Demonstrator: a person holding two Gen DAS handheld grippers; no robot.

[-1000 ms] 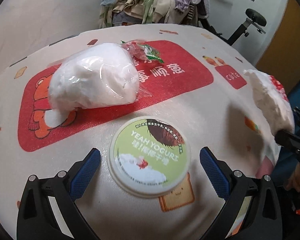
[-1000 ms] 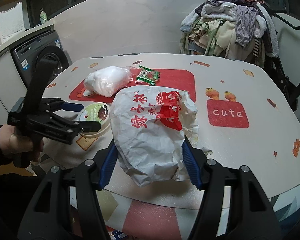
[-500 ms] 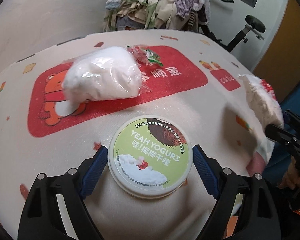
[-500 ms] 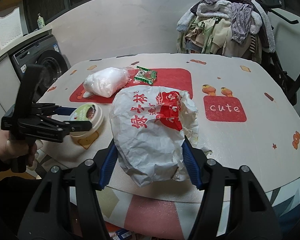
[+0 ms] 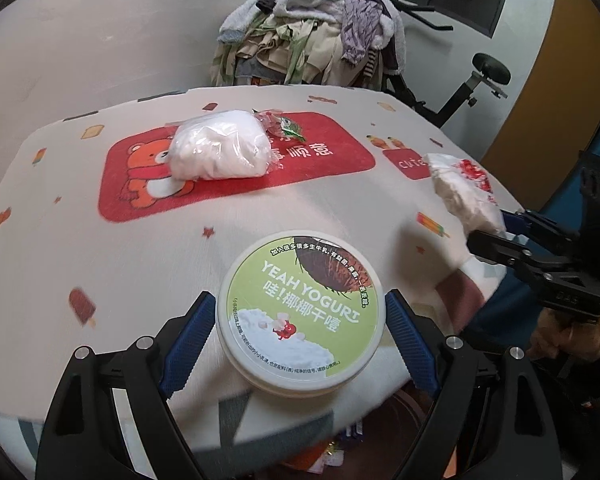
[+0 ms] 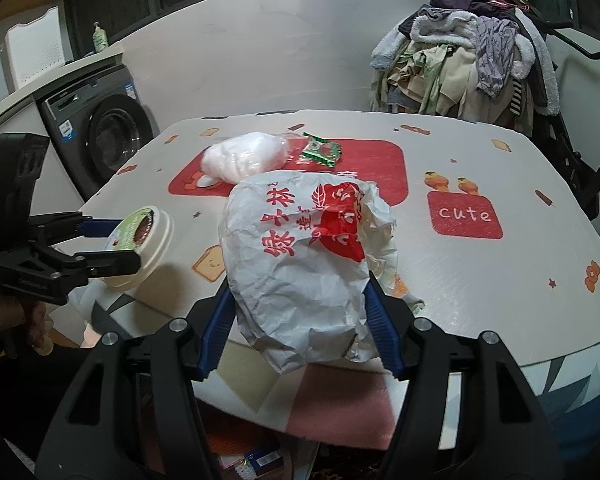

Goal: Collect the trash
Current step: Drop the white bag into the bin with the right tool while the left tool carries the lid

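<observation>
A round yogurt tub point(image 5: 300, 312) with a green lid sits between the blue pads of my left gripper point(image 5: 299, 300), which press on its sides. In the right wrist view the tub point(image 6: 144, 236) hangs tilted above the table's left edge, gripped by the left gripper point(image 6: 126, 242). My right gripper point(image 6: 299, 288) is shut on a crumpled white paper bag point(image 6: 300, 240) with red print, held over the near edge. That bag point(image 5: 460, 188) also shows at the right of the left wrist view. A clear bag of white stuff point(image 6: 244, 158) and a green snack wrapper point(image 6: 322, 150) lie on the red mat.
The table point(image 6: 480, 280) has a printed cloth with a red "cute" patch point(image 6: 464, 214). A chair piled with clothes point(image 6: 472, 64) stands behind it, a washing machine point(image 6: 100, 128) to the left, an exercise bike point(image 5: 476, 88) at the back right. Small items lie on the floor under the near edge.
The left jaws closed from wide open onto the yogurt tub, then carried it up off the table toward the near left edge. The right gripper kept its hold on the paper bag and drifted slightly.
</observation>
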